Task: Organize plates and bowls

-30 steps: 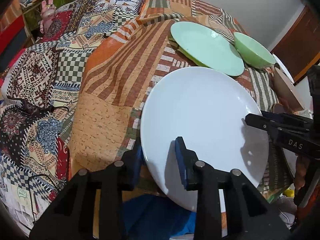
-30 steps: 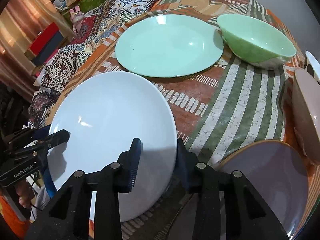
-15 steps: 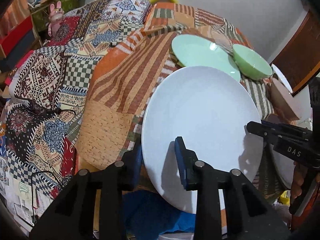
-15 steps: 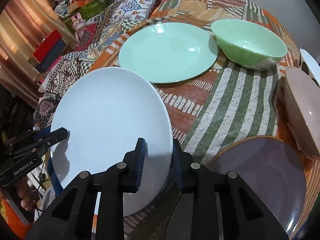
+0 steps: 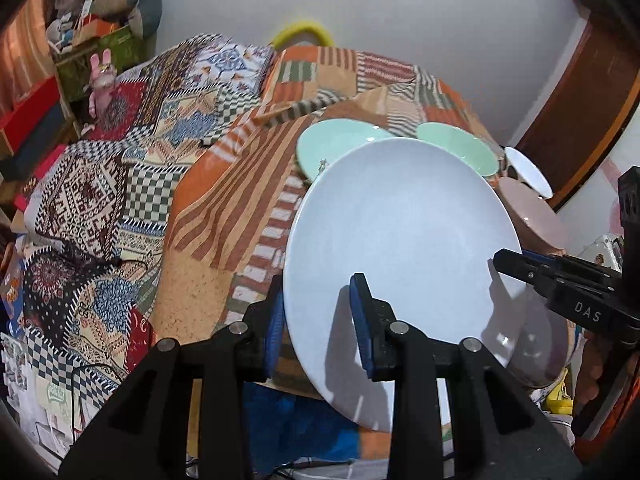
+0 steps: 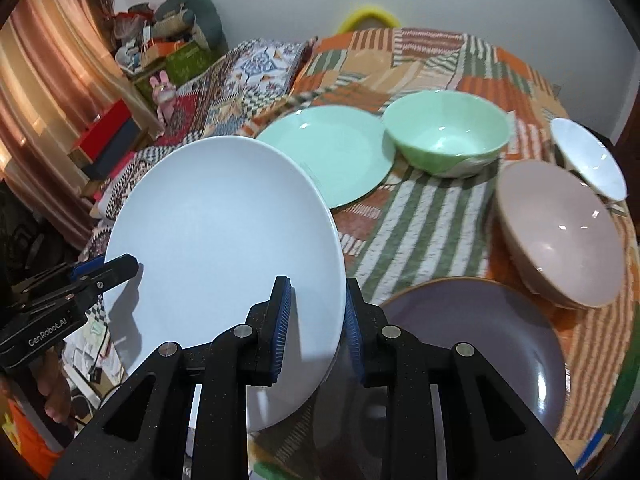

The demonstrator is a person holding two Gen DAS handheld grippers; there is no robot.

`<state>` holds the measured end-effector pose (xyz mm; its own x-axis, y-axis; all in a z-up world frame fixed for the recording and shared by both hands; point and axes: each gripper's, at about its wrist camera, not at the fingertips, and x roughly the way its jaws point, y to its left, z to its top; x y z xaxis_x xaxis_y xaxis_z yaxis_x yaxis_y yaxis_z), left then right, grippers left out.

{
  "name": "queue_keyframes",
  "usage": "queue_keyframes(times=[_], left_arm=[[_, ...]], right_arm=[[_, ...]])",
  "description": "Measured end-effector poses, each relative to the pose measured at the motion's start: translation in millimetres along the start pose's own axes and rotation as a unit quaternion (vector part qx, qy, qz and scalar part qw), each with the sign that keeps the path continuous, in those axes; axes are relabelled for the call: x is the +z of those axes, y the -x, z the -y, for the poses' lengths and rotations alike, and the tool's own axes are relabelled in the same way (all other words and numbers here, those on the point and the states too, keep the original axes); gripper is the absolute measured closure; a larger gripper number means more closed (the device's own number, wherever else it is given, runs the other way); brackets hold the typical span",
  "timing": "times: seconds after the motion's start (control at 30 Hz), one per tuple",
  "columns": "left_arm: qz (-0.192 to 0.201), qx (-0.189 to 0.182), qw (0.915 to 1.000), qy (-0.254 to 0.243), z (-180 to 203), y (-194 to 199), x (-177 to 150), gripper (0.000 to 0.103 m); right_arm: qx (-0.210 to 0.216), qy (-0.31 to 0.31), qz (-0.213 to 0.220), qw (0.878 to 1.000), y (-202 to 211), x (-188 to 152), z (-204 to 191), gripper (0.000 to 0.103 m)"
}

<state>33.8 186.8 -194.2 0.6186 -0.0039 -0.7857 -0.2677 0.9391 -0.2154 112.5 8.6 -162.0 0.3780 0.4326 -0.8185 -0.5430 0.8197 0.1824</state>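
A large white plate [image 5: 400, 240] is held up off the table by both grippers. My left gripper [image 5: 318, 320] is shut on its left rim, and my right gripper [image 6: 316, 316] is shut on its right rim; the plate also shows in the right wrist view [image 6: 224, 240]. The right gripper appears in the left wrist view [image 5: 520, 266] and the left gripper in the right wrist view [image 6: 108, 270]. On the table lie a green plate [image 6: 332, 152], a green bowl [image 6: 448, 136], a pink bowl [image 6: 560, 236], a purple plate [image 6: 480, 340] and a small white bowl [image 6: 588, 156].
The table wears a patchwork cloth [image 6: 412, 212] in orange, green and white stripes. A bed or couch with patterned covers [image 5: 120, 184] lies to the left. Cluttered shelves [image 6: 160, 52] stand at the back left. A wooden door [image 5: 580, 92] is at the right.
The white plate has risen off the table and tilted up, carried by both grippers. Both cameras now look higher, with more wall in view.
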Motion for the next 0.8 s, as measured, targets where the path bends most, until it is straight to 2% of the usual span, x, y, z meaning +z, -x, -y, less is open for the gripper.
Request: queue_keyframes(times=[0.47, 0.8], left_arm=[[0.0, -0.025, 0.9983, -0.052, 67.8, 10.1, -0.3, 0.072], [-0.028, -0.036, 0.9948, -0.091, 114.7, 0.1, -12.0, 0.072]], right_arm=[[-0.02, -0.038, 0.044, 0.998, 51.0, -20.9, 45.4, 0.079], [-0.028, -0.071, 0.053, 0.996, 70.0, -46.0, 78.9, 0.079]])
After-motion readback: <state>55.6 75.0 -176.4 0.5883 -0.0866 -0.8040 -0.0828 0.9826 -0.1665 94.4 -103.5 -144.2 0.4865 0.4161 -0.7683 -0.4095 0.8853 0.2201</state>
